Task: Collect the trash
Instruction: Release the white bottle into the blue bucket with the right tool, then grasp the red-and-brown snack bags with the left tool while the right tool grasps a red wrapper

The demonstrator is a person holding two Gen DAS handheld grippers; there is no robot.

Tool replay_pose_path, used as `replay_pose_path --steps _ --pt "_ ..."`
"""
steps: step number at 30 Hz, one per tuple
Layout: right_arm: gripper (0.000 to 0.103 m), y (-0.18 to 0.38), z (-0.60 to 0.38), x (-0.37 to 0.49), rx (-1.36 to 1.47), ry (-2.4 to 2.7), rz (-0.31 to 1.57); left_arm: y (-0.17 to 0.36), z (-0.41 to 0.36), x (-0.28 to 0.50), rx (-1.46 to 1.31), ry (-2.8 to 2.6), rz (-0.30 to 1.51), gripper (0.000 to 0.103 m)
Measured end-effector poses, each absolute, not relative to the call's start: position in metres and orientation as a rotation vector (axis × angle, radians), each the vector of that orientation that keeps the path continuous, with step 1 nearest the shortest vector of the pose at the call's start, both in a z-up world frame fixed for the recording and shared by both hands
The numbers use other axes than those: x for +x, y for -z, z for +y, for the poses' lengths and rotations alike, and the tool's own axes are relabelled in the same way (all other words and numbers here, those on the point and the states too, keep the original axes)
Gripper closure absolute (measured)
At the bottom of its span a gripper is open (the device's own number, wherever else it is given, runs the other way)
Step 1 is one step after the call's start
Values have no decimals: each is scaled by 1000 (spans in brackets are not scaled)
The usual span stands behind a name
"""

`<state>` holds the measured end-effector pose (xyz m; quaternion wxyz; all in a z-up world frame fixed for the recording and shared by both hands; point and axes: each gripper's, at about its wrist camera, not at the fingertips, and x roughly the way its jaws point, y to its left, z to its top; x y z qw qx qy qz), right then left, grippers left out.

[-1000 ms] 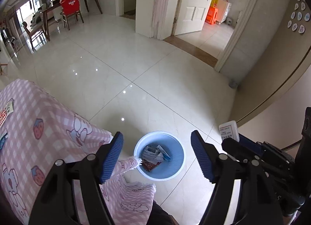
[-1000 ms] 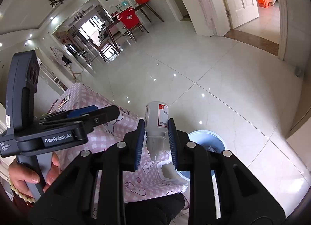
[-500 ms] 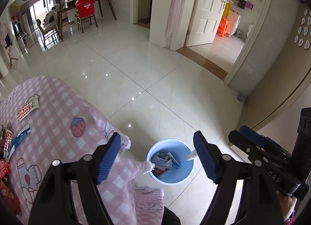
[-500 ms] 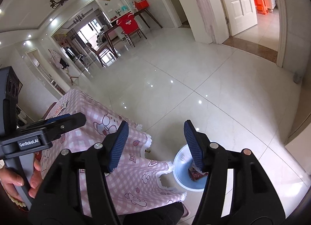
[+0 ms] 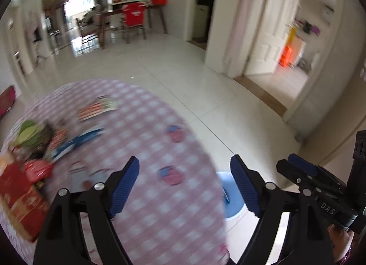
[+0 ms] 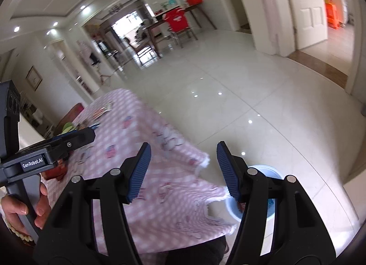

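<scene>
reaching for the next piece means steering the left tool (image 5: 184, 186), spread wide and empty, toward the wrappers (image 5: 45, 141) heaped at nine o'clock on the pink checked surface (image 5: 141, 141), slowing so the blur clears. right tool (image 6: 183, 170) hangs wide and empty too, level over the cloth edge, blue bin (image 6: 270, 171) on the floor at four o'clock.

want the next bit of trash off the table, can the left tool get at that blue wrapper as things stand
Probably yes: the left tool is open and empty above the table, and nothing sits between it and the blue wrapper, though the view is blurred.
</scene>
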<state>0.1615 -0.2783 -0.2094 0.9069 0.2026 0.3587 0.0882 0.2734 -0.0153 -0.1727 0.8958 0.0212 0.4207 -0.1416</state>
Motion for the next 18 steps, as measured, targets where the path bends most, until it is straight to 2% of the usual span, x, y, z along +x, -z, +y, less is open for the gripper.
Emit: replay_pose_path --steps 8,12,18 --pt "43 183 -166 170 291 -383 742 157 129 227 -113 -25 782 20" --pt "42 177 -120 172 237 -446 754 154 183 211 -176 -157 746 16" --pt "40 174 -61 179 177 -495 774 181 226 215 -316 -171 833 16"
